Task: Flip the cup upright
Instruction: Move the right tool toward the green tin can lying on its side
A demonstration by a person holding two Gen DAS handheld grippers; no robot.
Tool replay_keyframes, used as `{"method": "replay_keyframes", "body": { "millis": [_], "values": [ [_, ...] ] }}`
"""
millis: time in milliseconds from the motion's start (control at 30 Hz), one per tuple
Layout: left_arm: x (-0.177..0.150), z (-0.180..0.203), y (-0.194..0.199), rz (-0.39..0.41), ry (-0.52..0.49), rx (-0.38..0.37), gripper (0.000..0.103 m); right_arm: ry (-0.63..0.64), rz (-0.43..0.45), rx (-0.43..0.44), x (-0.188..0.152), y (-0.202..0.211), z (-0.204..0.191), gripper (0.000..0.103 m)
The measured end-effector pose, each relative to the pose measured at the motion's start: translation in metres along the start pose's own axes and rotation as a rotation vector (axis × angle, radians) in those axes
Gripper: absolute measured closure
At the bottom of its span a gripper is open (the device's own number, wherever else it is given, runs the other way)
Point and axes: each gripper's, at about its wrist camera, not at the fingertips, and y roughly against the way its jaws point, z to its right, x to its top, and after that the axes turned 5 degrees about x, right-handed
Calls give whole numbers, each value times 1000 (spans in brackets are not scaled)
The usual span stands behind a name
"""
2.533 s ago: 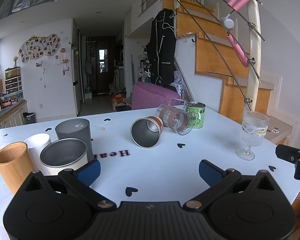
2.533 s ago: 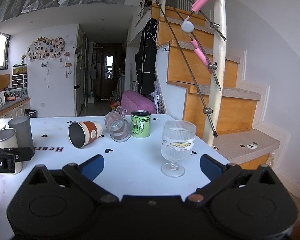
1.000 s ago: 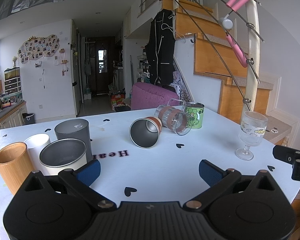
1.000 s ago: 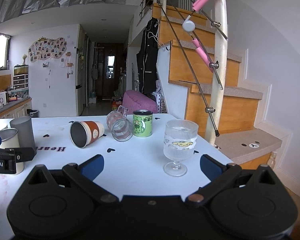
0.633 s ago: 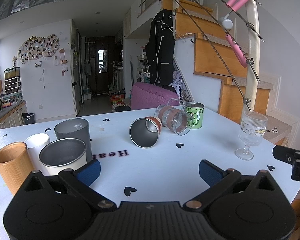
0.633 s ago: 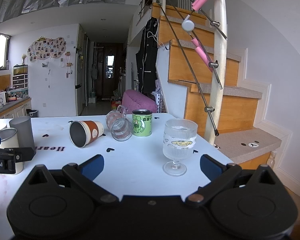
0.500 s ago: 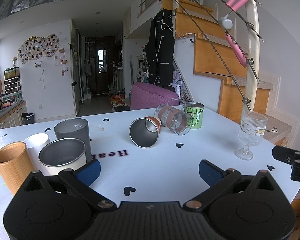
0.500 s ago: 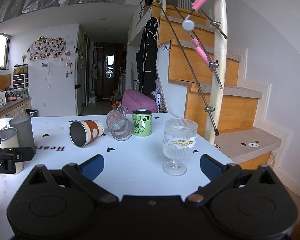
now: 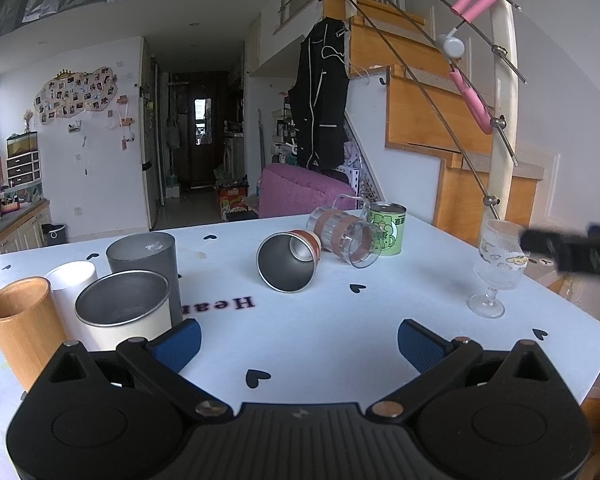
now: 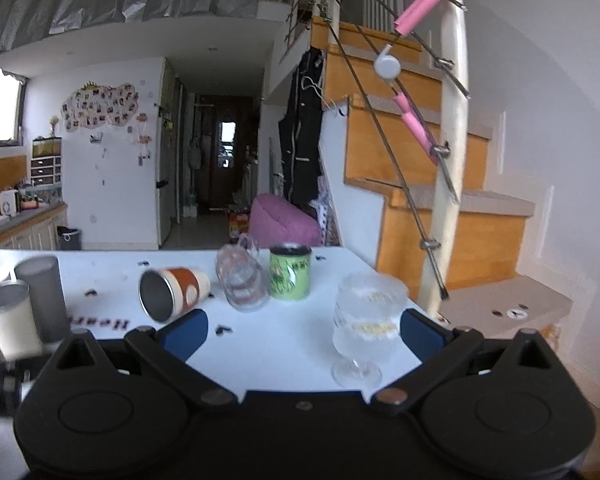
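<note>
Lying cup (image 9: 289,261) amid open white table (image 9: 340,332)

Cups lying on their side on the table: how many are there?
2. The orange-banded metal cup lies mid-table, mouth toward the camera. The clear glass mug lies just behind it, against the upright green can. All other cups visible stand upright.

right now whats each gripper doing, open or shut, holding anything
Left gripper: open, holding nothing.
Right gripper: open, holding nothing; the stemmed glass stands between its fingers, ungripped.
</note>
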Motion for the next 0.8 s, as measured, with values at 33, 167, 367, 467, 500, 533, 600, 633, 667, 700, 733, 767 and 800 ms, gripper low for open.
{"method": "replay_keyframes", "body": {
  "millis": [33,167,367,467,500,533,600,633,667,700,733,767,800],
  "values": [
    [-1,0,-1,0,1,-3,0,1,4,-1,7,-6,-1,0],
    [-4,-6,-3,0,10,-11,0,-11,6,-4,32,-39,-1,0],
    [-8,-14,-5,5,25,-3,0,-52,-4,-31,68,-99,0,0],
    [-11,-18,-7,3,27,-2,0,-70,-39,1,83,-134,-1,0],
    [-12,-19,-8,4,27,-3,0,-72,-54,11,86,-146,-2,0],
    [-13,-19,-9,4,27,-5,0,-78,-75,15,90,-160,-3,0],
    [-16,-20,-10,4,20,-8,0,-101,-121,13,95,-188,-5,0],
    [-18,-21,-11,4,17,-12,0,-117,-148,6,97,-202,-5,1],
    [-19,-22,-12,5,16,-15,0,-145,-171,-3,100,-217,-4,1],
    [-20,-24,-13,4,16,-18,0,-175,-189,-7,102,-229,-2,4],
    [-21,-26,-15,4,16,-20,0,-210,-210,-11,104,-241,0,5],
    [-22,-28,-17,2,18,-20,0,-248,-231,-18,104,-252,3,7],
    [-22,-31,-19,0,19,-18,0,-281,-250,-21,105,-262,5,7]
  ]
}}
